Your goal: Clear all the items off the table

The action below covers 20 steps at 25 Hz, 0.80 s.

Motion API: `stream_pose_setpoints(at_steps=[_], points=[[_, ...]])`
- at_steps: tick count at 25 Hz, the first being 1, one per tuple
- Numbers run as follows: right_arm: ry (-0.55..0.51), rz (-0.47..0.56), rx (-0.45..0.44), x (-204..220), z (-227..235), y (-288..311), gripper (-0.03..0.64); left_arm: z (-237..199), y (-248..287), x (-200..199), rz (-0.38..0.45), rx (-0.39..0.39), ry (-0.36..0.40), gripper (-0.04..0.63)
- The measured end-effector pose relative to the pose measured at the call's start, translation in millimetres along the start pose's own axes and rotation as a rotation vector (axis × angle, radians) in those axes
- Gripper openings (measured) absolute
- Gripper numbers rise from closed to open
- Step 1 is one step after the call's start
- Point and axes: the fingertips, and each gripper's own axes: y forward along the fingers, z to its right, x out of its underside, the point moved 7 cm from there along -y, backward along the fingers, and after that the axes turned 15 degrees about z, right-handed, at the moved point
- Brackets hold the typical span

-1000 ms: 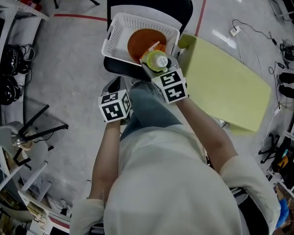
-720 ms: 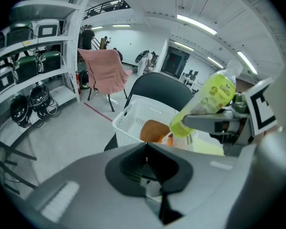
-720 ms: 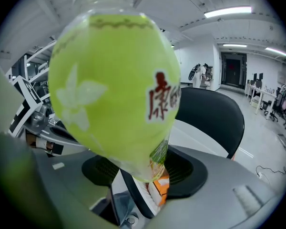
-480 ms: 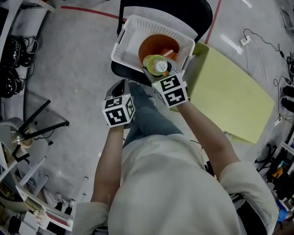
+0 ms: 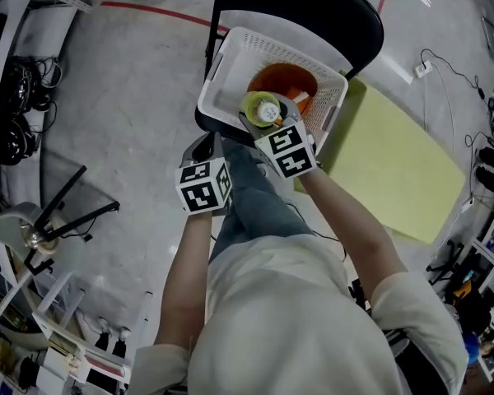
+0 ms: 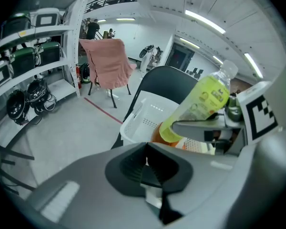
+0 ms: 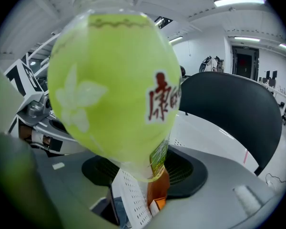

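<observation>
My right gripper (image 5: pixel 262 120) clamped on bottle (image 5: pixel 263 107), over basket (image 5: pixel 230 76) | left gripper (image 6: pixel 145 166) closed, empty | risk: I release early, bottle clips near rim, bounces out.

Red Chinese characters run down the label of the yellow-green bottle (image 7: pixel 114 80) in the right gripper view. The first reads 康; the second bends away round the bottle's curve and cannot be read for sure. A pale leaf emblem sits on the label's left side, and a green strip at the label's foot carries fine print too small to make out. In the left gripper view the label shows only faint, illegible print. The marker cubes (image 5: pixel 204 186) bear black-and-white square codes, no letters.
</observation>
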Motion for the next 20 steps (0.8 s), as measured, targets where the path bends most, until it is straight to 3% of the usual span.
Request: stream_pose_setpoints(at_steps=[20], points=[[-0.132, -0.117, -0.227, 33, -9, 104, 0.279, -58, 51, -10, -0.034, -0.046, -0.039, 0.009]])
